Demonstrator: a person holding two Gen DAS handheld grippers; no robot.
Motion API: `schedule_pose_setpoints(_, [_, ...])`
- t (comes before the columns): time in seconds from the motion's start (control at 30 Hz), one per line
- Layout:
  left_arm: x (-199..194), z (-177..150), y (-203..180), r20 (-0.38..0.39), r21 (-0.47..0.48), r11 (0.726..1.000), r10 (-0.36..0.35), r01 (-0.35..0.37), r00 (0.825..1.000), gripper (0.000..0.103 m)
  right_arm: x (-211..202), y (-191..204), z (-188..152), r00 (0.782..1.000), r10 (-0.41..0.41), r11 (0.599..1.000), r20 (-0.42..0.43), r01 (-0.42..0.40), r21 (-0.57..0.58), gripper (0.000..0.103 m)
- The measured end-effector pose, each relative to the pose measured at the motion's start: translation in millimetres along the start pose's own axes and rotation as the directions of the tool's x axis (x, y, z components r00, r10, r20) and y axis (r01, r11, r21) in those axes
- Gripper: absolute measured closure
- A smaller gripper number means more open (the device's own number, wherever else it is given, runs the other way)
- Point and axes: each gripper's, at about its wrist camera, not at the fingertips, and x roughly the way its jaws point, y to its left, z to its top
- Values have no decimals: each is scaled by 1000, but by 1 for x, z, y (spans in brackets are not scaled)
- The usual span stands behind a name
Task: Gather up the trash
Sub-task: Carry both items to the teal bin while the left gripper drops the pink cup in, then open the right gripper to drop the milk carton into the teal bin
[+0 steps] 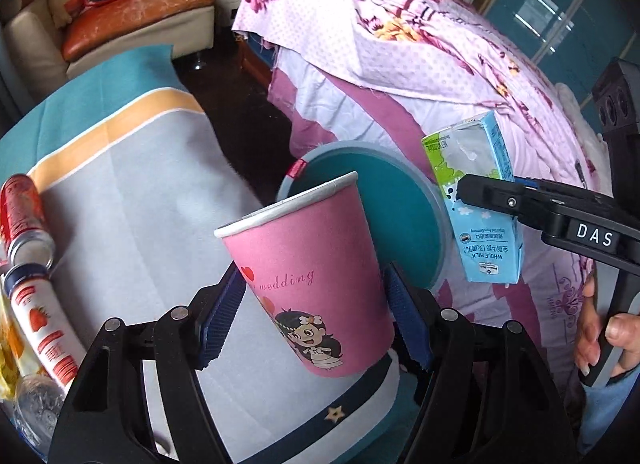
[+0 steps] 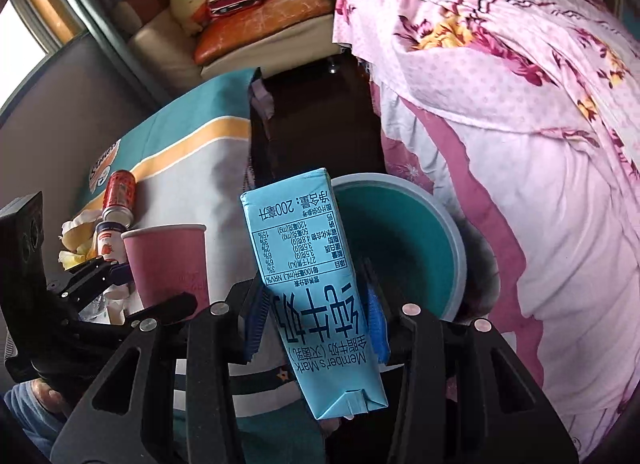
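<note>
My left gripper (image 1: 316, 312) is shut on a pink paper cup (image 1: 316, 264) printed with "wedding" and a cartoon girl; its blue pads press both sides. My right gripper (image 2: 316, 320) is shut on a light blue milk carton (image 2: 308, 264), held tilted. Both items hang close to a round teal bin (image 1: 400, 200) with a grey rim, which stands on the floor between the table and the bed. In the left wrist view the carton (image 1: 480, 200) and the right gripper (image 1: 492, 194) sit right of the bin. In the right wrist view the cup (image 2: 168, 264) and left gripper (image 2: 120, 284) sit left of the bin (image 2: 404, 252).
On the cloth-covered table (image 1: 140, 184) at the left lie a red can (image 1: 24, 216), a strawberry yogurt bottle (image 1: 40, 312), a clear plastic bottle (image 1: 36, 408) and yellow wrappers. A flowered bedspread (image 1: 420, 44) fills the right. A sofa (image 1: 140, 12) stands at the back.
</note>
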Motion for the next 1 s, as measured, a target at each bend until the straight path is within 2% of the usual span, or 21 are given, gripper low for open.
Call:
schedule_pose_setpoints(0.23, [36, 16, -24, -32, 40, 999, 4, -3, 999, 28, 18, -29, -1, 999, -5, 999, -32, 7, 51, 63])
schedule_pose_setpoints(0.37, [43, 17, -23, -41, 47, 999, 29, -27, 999, 17, 23, -35, 1, 999, -1, 998, -38, 3, 61, 63])
schedule_pose_setpoints(0.73, [31, 8, -4, -29, 27, 997, 68, -67, 997, 12, 39, -30, -1, 997, 3, 998, -79, 2, 66, 63])
schedule_pose_setpoints(1.0, [20, -1, 11, -21, -7, 999, 44, -44, 999, 11, 49, -24, -3, 992, -8, 998, -126, 16, 69, 61])
